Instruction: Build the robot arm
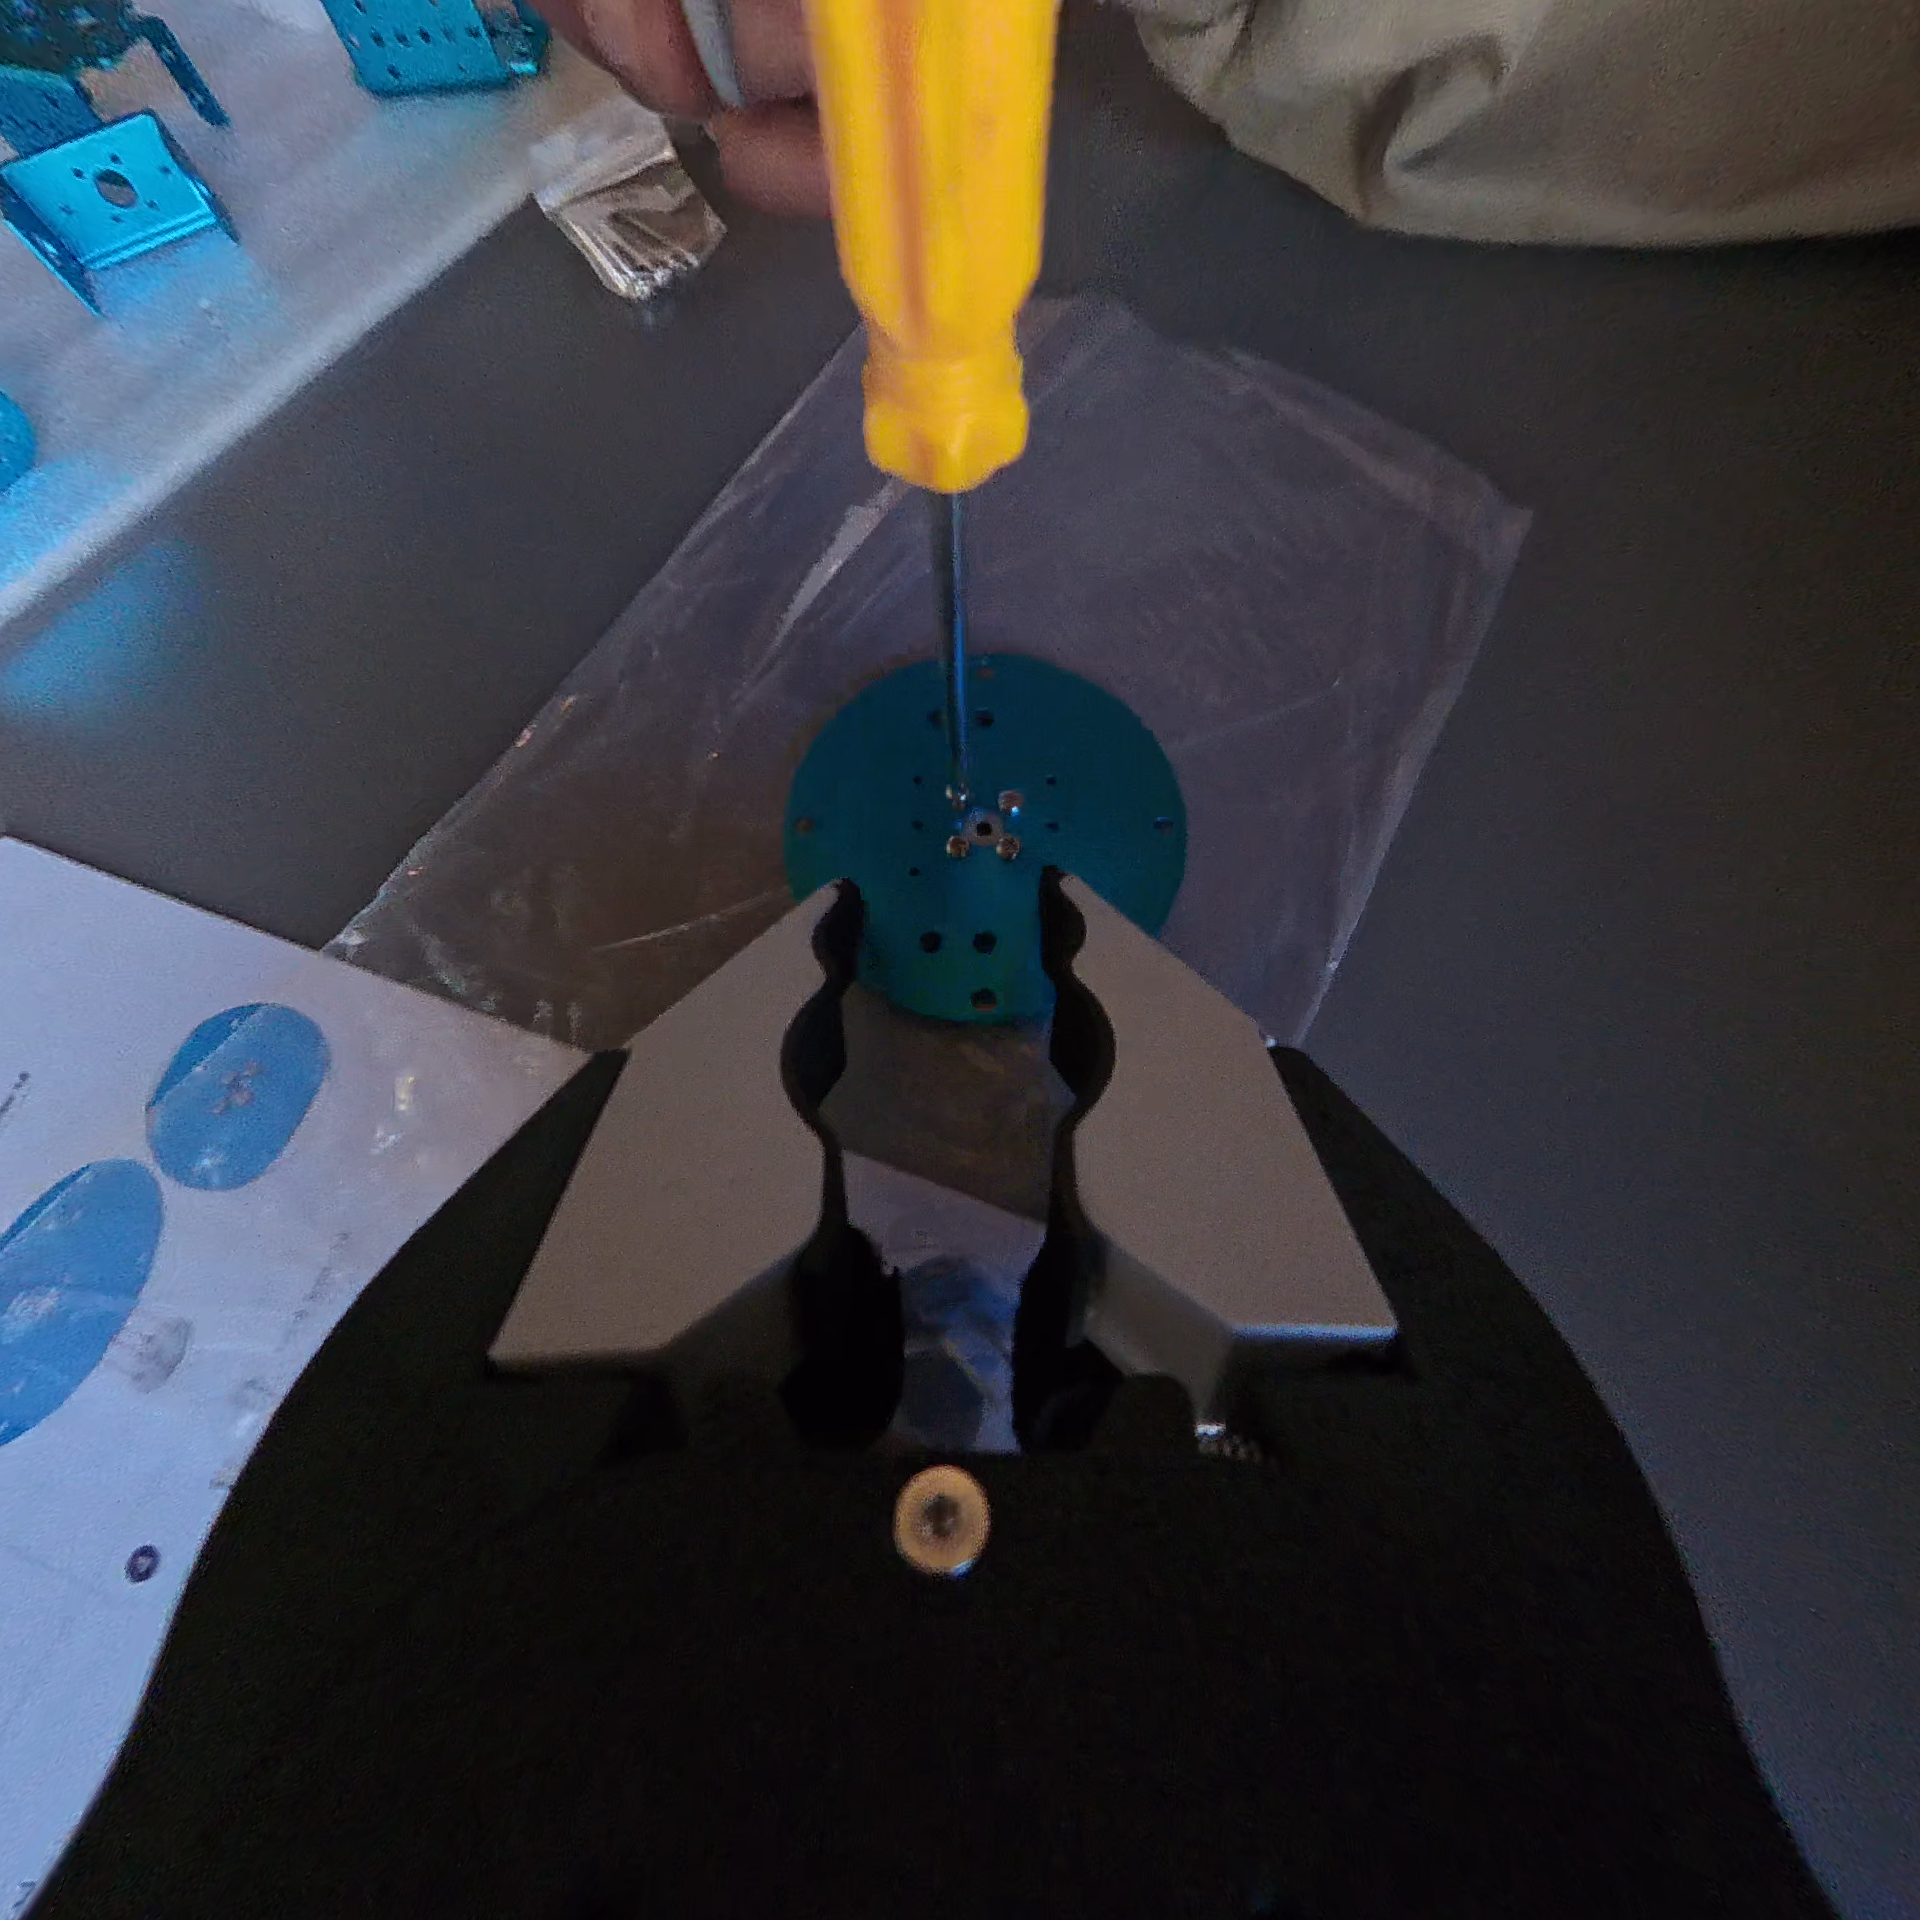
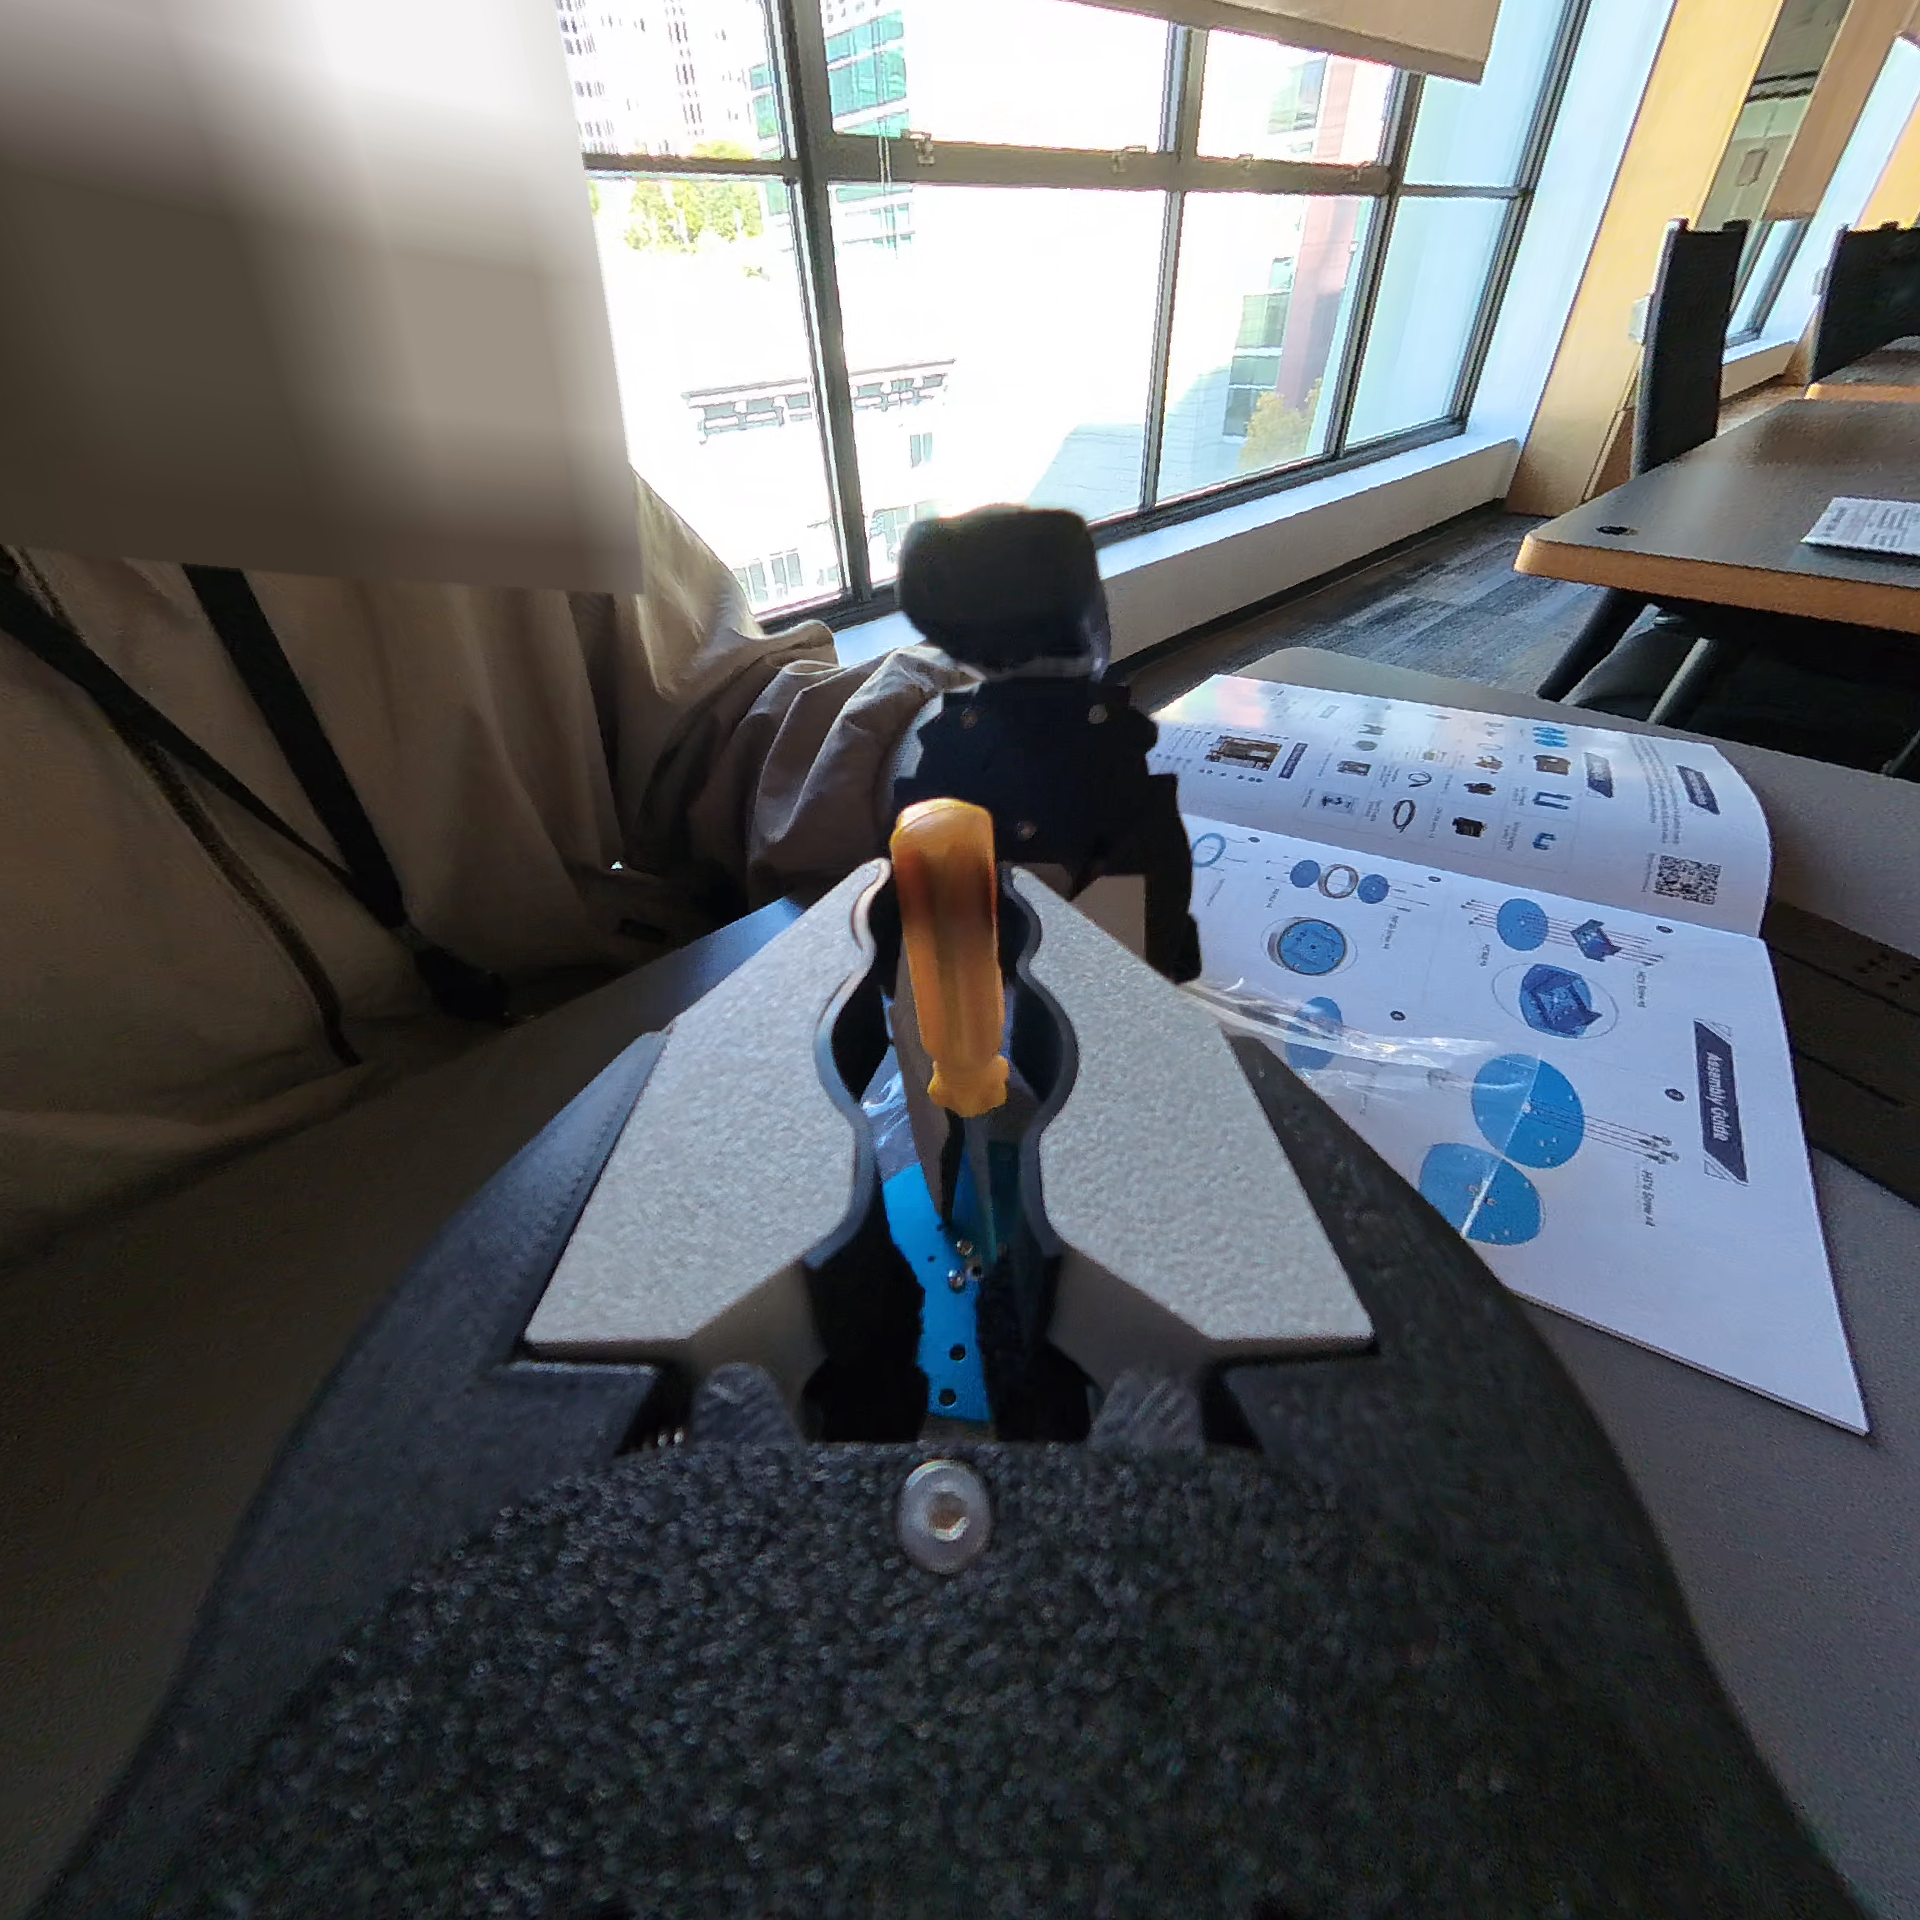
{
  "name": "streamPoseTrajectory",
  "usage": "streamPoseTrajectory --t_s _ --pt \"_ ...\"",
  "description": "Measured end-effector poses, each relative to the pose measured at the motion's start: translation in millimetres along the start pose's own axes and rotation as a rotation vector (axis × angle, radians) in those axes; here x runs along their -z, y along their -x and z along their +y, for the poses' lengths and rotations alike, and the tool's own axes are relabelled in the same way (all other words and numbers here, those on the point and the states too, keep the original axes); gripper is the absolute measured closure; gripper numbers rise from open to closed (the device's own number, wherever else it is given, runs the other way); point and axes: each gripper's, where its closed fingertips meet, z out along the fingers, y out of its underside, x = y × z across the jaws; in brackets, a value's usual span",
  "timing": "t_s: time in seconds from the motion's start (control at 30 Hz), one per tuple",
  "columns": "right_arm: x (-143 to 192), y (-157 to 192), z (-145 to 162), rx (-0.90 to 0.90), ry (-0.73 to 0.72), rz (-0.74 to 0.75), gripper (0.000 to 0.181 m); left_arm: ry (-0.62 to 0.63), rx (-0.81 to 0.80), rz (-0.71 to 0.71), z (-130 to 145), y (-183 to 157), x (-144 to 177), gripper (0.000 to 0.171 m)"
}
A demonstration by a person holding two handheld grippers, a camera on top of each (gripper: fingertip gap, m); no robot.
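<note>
Centre frame: left gripper [image 1: 951, 894] fingers clamp the round blue perforated metal disc [image 1: 982, 821] on a clear plastic bag [image 1: 1247, 644]. Right gripper [image 2: 951, 914] fingers clench the yellow-handled screwdriver [image 1: 940, 239], tip on a hub screw [image 1: 956, 795]; keeping the shaft upright and disc pinned should prevent slipping.

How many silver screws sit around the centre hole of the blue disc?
4, in a square on the blue disc: upper left under the tip of the yellow screwdriver, upper right, lower left, lower right. The left tool covers part of the disc, so more may hide.

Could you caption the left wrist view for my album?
Left gripper clamps a blue disc while a yellow screwdriver meets a screw.
</note>
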Motion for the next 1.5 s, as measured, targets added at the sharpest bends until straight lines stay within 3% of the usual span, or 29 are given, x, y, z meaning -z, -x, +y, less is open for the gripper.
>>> streamPoseTrajectory --t_s 0.27,0.63,0.77,1.1,1.27,1.5 --pt "2.6 -4.9 -0.2 -0.008 0.001 0.115 0.165 0.009 0.024 0.036 0.5 -3.3 -2.4 0.143" --pt "10.2 -7.7 1.8 0.052 0.057 0.650 0.165 0.005 0.015 0.018 0.4 -3.2 -2.4 0.143" --pt "13.2 -13.7 2.1 -0.038 0.055 0.864 0.165 0.006 0.017 0.022 0.6 -3.3 -2.6 0.144" --pt "14.1 -21.2 2.5 -0.039 0.158 1.343 0.165 0.004 0.021 0.025 0.2 -3.3 -2.5 0.146" --pt "24.4 -18.9 2.9 -0.100 0.088 1.588 0.166 0.007 0.025 0.015 0.3 -1.6 -2.8 0.148" --pt "18.4 -22.4 2.3 -0.076 0.065 1.672 0.166 0.002 0.027 0.018 -0.8 -1.7 -2.1 0.146"
